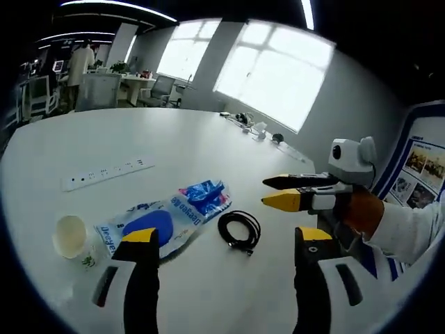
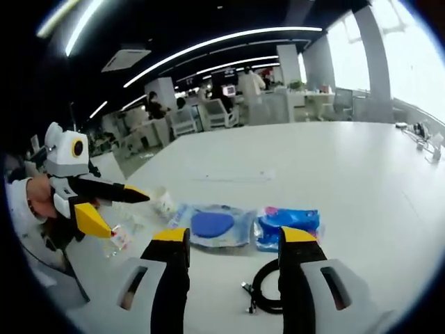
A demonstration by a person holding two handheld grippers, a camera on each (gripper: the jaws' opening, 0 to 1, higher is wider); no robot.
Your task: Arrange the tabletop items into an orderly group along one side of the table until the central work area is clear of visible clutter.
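In the left gripper view, your left gripper [image 1: 226, 243] stands wide, holding nothing, above the plastic bag [image 1: 163, 221], with the black cable [image 1: 240, 231] between its jaws, a paper cup [image 1: 70, 235] and a power strip [image 1: 106, 173] on the table [image 1: 208, 146]. In the right gripper view, your right gripper [image 2: 235, 240] gapes too, over bag and cable.

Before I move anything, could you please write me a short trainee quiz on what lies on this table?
1. True or false: the left tool is shut on the black cable.
2. Which item lies nearest the paper cup? A) power strip B) clear packet with a blue pad C) black cable
3. Fill in: the blue packet lies on the white ____.

Key: 1 false, both tools, left and right, are open and hold nothing. 2 B. 3 table.
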